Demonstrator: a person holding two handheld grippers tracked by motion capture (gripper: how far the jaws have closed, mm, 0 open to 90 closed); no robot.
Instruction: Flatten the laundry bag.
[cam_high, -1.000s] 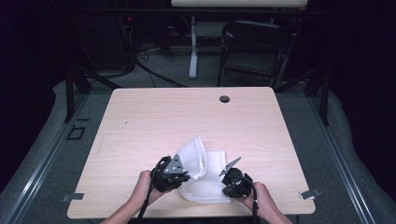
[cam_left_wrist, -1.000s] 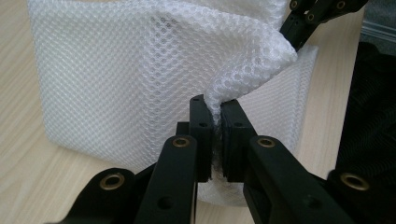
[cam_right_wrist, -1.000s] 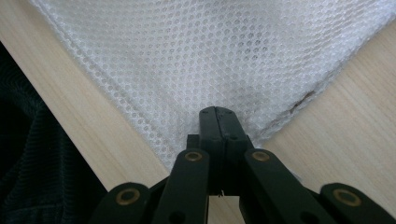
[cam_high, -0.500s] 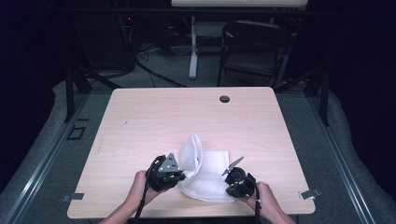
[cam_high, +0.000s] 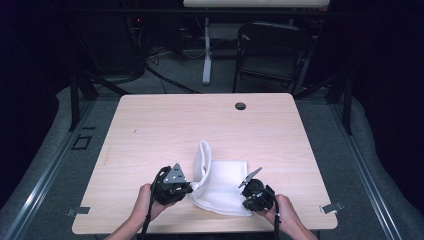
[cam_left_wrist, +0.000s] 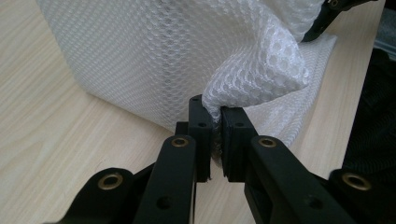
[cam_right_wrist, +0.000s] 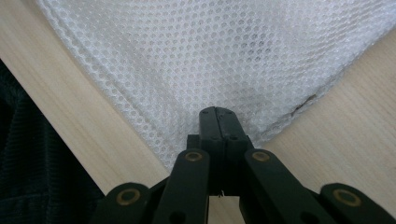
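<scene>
A white mesh cloth (cam_high: 223, 184) lies near the front edge of the wooden table (cam_high: 165, 130), with one fold standing up at its left side. My left gripper (cam_high: 190, 188) is shut on a bunched fold of the cloth (cam_left_wrist: 163, 51), pinched between its jaws (cam_left_wrist: 212, 111). My right gripper (cam_high: 248, 199) is shut on the cloth's near right corner; in the right gripper view the mesh (cam_right_wrist: 219, 51) spreads away from the closed tips (cam_right_wrist: 218, 116). The right gripper's black jaw (cam_left_wrist: 327, 18) also shows at the top right of the left gripper view.
A round cable hole (cam_high: 240, 106) sits near the table's far edge. A dark chair (cam_high: 272, 50) and a white table leg (cam_high: 206, 50) stand beyond it. Metal brackets (cam_high: 331, 207) mark the front corners. Both hands rest at the near edge.
Both grippers have drifted slightly apart and toward the near edge, still holding the cloth. The raised fold has narrowed and the cloth lies a bit more stretched between them.
</scene>
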